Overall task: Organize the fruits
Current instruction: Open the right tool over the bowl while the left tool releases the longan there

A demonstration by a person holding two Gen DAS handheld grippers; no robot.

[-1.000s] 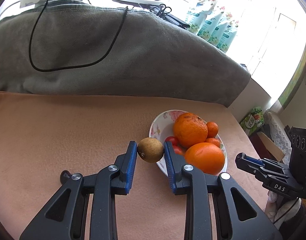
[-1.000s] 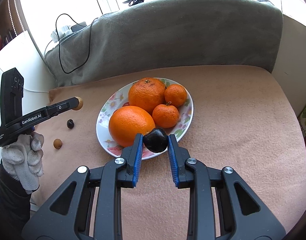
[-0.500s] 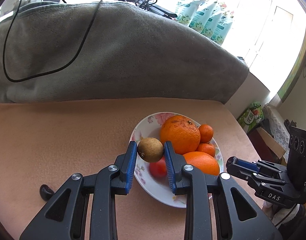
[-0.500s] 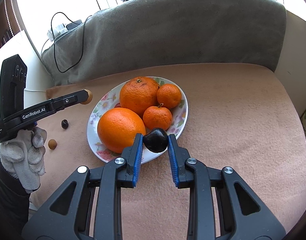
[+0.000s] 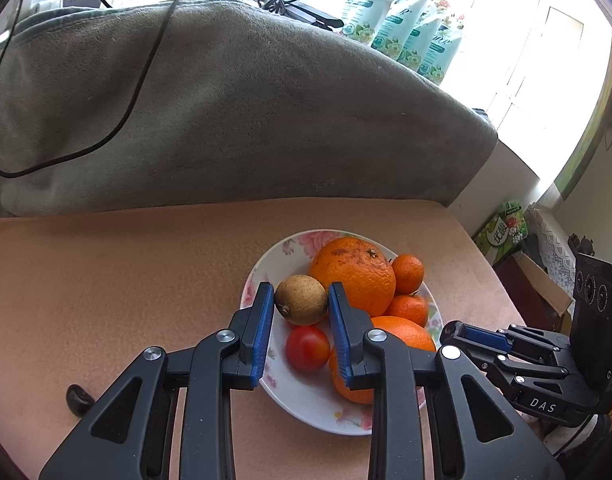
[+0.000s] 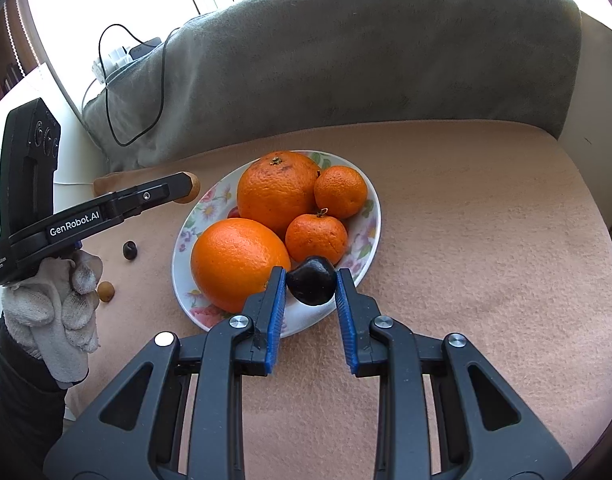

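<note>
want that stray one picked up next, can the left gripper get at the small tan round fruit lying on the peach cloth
Probably not yet: the left gripper is shut on a brownish round fruit over the floral plate. The small tan round fruit lies uncovered beside the gloved hand, so the way looks free once emptied.

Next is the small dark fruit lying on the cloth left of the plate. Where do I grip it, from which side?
Probably across the middle of the dark fruit, coming from above. It is small and rounded, lies loose on the cloth, and stands clear of the plate and the tan fruit beside it.
</note>
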